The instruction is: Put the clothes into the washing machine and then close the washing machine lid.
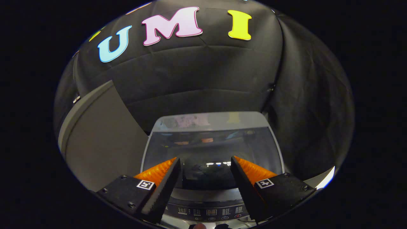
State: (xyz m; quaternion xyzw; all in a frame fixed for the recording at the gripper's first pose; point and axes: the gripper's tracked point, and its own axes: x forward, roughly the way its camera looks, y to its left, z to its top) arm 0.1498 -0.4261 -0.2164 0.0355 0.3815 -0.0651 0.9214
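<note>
A top-loading washing machine (210,122) stands below me against the black cloth wall. Its dark glass lid (210,144) lies flat over the tub and mirrors small lights. I cannot make out any clothes through the glass. The control panel (210,211) with its buttons and display runs along the machine's near edge, under my fingers. My gripper (205,159) hovers over the lid's near half, open, with nothing between the fingers and the glass showing in the wide gap.
A large flat grey panel (101,140) with a rounded pale rim stands to the left of the machine, close to its side. A bright white sliver (326,178) shows low on the right. Black cloth hangs behind and to the right.
</note>
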